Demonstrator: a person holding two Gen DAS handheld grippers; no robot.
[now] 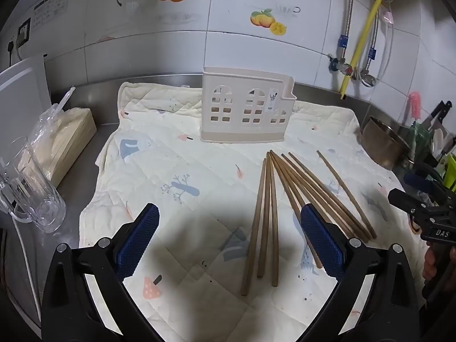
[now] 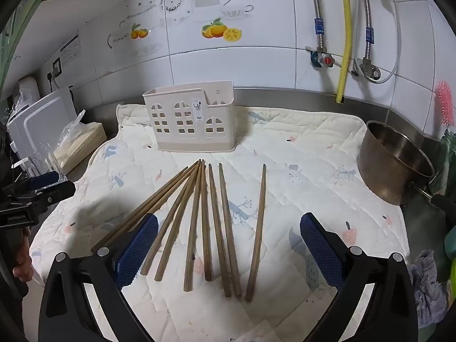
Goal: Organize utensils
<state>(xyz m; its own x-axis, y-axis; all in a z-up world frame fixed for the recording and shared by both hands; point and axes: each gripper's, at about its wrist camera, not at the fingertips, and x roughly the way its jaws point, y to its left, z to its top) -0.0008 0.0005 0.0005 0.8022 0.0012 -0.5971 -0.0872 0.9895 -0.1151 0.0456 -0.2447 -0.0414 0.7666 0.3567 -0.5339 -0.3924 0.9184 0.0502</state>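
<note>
Right wrist: both tongs (image 2: 228,249) agape, empty, above chopsticks (image 2: 209,225) on quilt (image 2: 313,154)

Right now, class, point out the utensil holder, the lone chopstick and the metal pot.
utensil holder (image 2: 182,125): right wrist view, windowed front wall.
lone chopstick (image 2: 258,228): right wrist view, mid-shaft.
metal pot (image 2: 384,176): right wrist view, outer side wall.

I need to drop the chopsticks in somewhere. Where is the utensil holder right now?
In both views the holder stands upright at the far edge of the quilted mat, near the tiled wall, just beyond the tips of the chopsticks.
</note>
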